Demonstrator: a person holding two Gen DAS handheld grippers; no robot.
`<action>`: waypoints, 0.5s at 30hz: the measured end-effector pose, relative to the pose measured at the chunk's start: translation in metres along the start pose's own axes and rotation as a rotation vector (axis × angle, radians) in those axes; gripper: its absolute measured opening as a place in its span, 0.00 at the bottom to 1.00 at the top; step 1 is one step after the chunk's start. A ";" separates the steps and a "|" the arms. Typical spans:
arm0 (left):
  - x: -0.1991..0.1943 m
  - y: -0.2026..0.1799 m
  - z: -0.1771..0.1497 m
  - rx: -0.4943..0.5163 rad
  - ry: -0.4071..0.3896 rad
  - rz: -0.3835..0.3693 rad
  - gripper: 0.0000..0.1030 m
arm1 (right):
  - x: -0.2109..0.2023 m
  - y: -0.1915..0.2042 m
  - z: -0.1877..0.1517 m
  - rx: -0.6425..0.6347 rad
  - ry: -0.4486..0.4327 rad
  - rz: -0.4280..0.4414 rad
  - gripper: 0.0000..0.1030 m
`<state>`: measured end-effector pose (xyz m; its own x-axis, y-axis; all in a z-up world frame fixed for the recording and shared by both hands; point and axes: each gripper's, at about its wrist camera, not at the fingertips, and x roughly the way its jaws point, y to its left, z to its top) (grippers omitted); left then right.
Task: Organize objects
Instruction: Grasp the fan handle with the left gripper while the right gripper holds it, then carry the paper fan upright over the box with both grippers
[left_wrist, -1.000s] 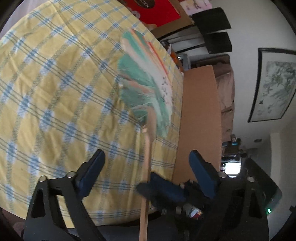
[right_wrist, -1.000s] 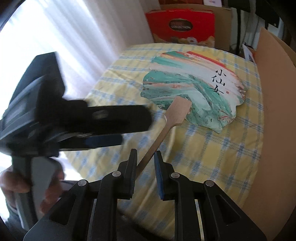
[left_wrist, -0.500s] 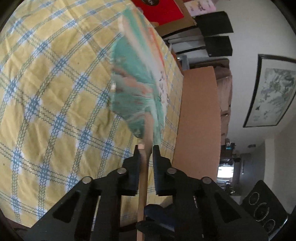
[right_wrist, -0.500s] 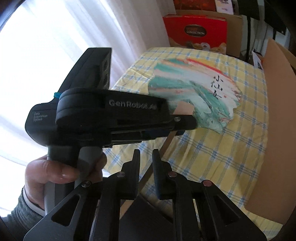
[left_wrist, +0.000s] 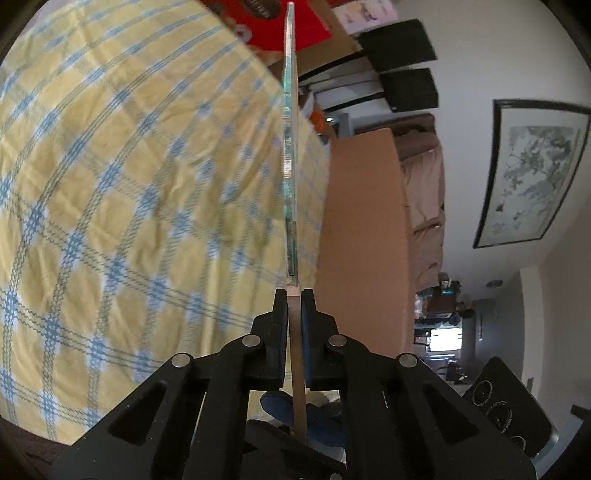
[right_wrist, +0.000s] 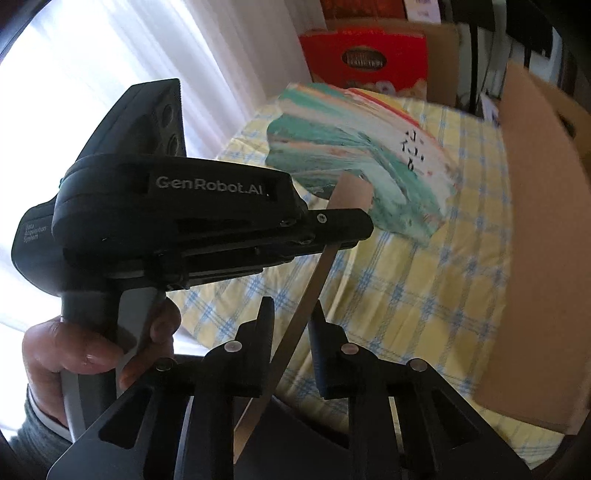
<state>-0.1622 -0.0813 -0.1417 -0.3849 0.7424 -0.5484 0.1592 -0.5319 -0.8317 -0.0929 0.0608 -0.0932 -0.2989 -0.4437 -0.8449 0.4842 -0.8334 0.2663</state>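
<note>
A flat hand fan with a green, white and red painted face and a wooden handle is held up over the table. In the left wrist view I see the fan edge-on. My left gripper is shut on the handle just below the fan's face; it also shows in the right wrist view. My right gripper is open, its fingers apart on either side of the lower handle without pinching it.
A round table with a yellow and blue checked cloth lies under the fan. A brown cardboard sheet stands at its right side. A red box stands behind the table. A bright curtained window is at the left.
My left gripper closed on the fan's handle and lifted the fan off the cloth, turning it on edge. My right gripper, shut on the handle before, has opened.
</note>
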 end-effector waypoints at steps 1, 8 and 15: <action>-0.002 -0.006 0.000 0.010 -0.006 -0.002 0.06 | -0.002 0.002 0.003 -0.002 -0.005 -0.002 0.17; -0.010 -0.047 0.003 0.070 -0.031 -0.031 0.06 | -0.038 0.002 0.016 -0.032 -0.070 -0.028 0.17; -0.005 -0.100 0.004 0.150 -0.032 -0.039 0.06 | -0.083 -0.008 0.023 -0.035 -0.136 -0.054 0.17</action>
<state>-0.1799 -0.0333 -0.0559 -0.4172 0.7517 -0.5108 0.0067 -0.5594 -0.8288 -0.0908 0.0971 -0.0143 -0.4327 -0.4406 -0.7865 0.4920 -0.8465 0.2034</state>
